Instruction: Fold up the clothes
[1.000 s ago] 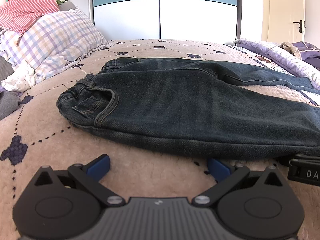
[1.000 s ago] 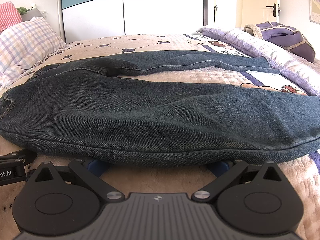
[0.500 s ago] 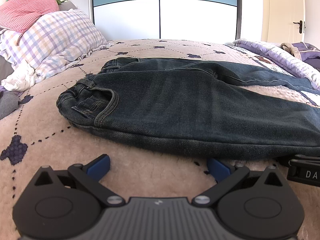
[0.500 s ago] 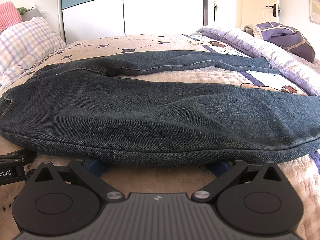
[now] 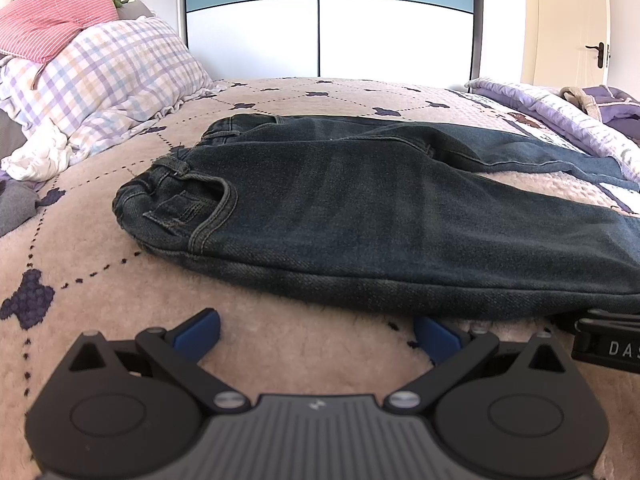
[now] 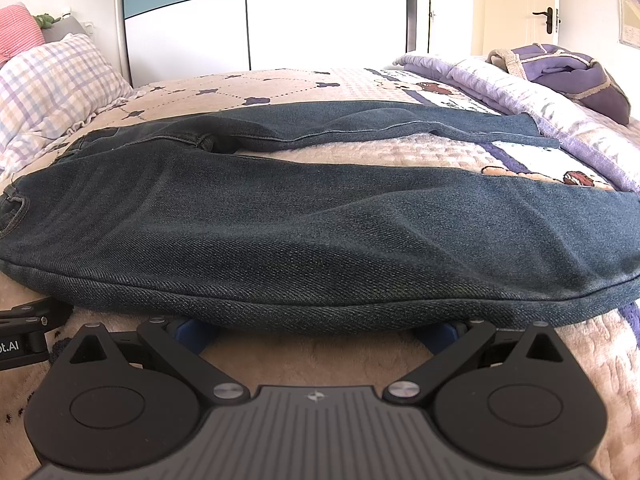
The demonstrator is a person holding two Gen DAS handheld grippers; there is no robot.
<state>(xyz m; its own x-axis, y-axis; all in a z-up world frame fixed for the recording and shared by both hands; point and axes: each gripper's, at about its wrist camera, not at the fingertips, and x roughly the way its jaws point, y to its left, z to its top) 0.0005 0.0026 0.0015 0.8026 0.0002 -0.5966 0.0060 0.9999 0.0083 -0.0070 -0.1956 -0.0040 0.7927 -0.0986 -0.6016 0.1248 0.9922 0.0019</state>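
A pair of dark blue jeans lies flat on the bed, waistband to the left, both legs running right; the far leg spreads away from the near one. My left gripper rests open on the blanket just short of the near seam, below the hip pocket. My right gripper is open too, its blue fingertips tucked under the near edge of the jeans' thigh. Each gripper's black body shows at the edge of the other's view.
The bed has a beige blanket with dark flower marks. Checked and pink striped pillows are piled at the left. A purple quilt and a purple bag lie at the right. A wardrobe and a door stand behind.
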